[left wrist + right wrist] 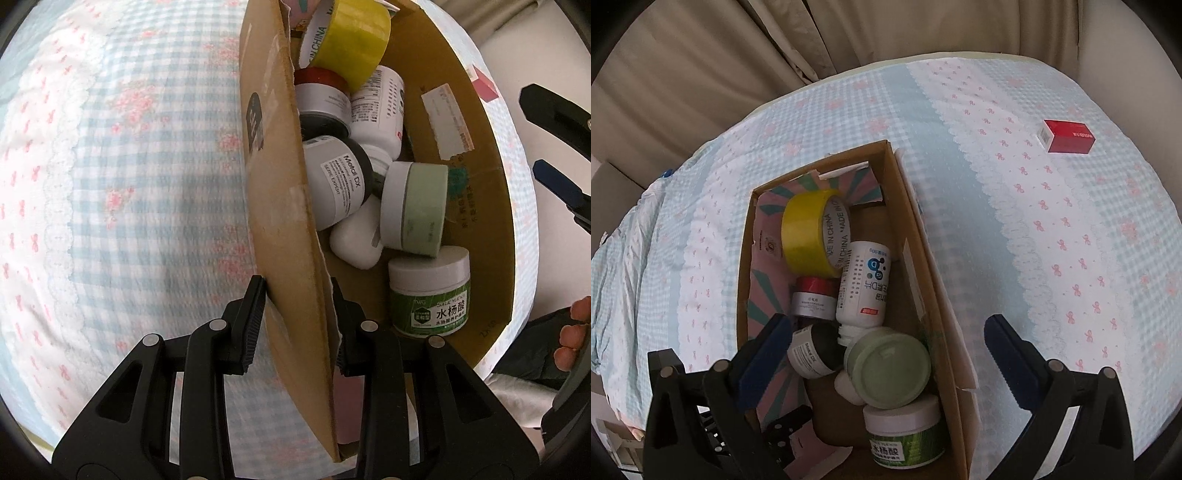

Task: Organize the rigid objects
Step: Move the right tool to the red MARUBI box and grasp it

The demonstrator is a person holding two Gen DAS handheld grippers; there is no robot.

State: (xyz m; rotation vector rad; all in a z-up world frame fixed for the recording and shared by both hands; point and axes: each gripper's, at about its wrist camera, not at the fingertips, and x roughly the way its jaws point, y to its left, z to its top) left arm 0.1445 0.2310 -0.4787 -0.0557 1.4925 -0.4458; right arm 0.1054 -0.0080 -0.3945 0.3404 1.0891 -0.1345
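Observation:
A cardboard box (925, 273) stands on a checked bedspread and holds a yellow tape roll (812, 230), a white bottle (866, 284), a red-capped jar (814, 297), a black-capped jar (816, 349), a pale green-lidded jar (888, 369) and a green-labelled jar (905, 435). My left gripper (297, 325) is shut on the box's side wall (280, 192), one pad on each face. My right gripper (886, 354) hangs open over the box's near end, the pale green-lidded jar below its gap and touching neither pad. A red carton (1065, 136) lies alone on the bedspread at far right.
The bedspread (1034, 258) spreads wide to the right of the box. Beige curtains (775, 55) hang behind the bed. A person's toes (572, 332) show past the bed's edge in the left wrist view. A small white object (356, 240) lies among the jars.

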